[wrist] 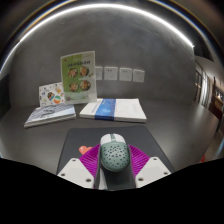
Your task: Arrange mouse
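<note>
Mouse held by gripper

A rounded, dotted grey mouse is squeezed between the gripper's purple pads.

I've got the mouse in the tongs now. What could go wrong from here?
1. The mouse is rounded and sits between the tongs on their pink pads only; it could slip or twist out if tilted.
2. The stacked books lie just beyond it on the table; moving straight forward may bump them.
</note>
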The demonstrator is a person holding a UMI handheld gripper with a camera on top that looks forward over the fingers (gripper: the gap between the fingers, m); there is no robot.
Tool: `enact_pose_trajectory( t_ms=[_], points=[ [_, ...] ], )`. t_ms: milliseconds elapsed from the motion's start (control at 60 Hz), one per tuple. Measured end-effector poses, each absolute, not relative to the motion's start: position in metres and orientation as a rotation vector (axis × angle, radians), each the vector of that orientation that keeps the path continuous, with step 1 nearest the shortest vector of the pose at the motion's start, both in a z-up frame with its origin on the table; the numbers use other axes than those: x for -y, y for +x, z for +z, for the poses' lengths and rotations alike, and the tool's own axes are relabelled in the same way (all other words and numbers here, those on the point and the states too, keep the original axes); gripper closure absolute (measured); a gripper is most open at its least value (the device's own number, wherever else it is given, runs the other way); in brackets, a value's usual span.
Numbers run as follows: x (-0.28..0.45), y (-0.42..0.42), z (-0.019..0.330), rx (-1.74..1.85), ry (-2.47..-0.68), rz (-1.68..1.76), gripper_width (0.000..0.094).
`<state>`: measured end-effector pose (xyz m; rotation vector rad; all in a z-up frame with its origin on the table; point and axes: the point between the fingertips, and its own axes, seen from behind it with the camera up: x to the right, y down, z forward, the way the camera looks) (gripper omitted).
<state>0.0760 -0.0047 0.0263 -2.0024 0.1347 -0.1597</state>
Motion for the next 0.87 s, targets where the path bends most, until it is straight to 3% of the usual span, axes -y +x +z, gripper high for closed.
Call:
enact_pose_trajectory(
  t_ms=[133,150,167,183,300,400,483,867],
  points=[
    [0.0,0.067,-0.003,-0.106,-2.079,-0.125,0.0518],
    [-0.002,0.067,-0.004,-0.103,-2.071,-0.131,0.0508],
    [-0.004,0.067,-0.002,-0.097,-2.06,-0.136,0.0414],
    [-0.005,0.067,-0.002,-0.094,-2.056,-0.143,0.0456],
    [-0.006,0.07,-0.001,-0.131,-2.056,-0.144,0.0361],
    [0.006,0.072,0.003,-0.206,-2.074,-0.133,0.0046],
    [0.024,0.064,0.016,-0.234,-2.067,-0.116,0.0089],
    [0.173,0.044,0.05,-0.399,-2.074,-0.148,0.0088]
  ],
)
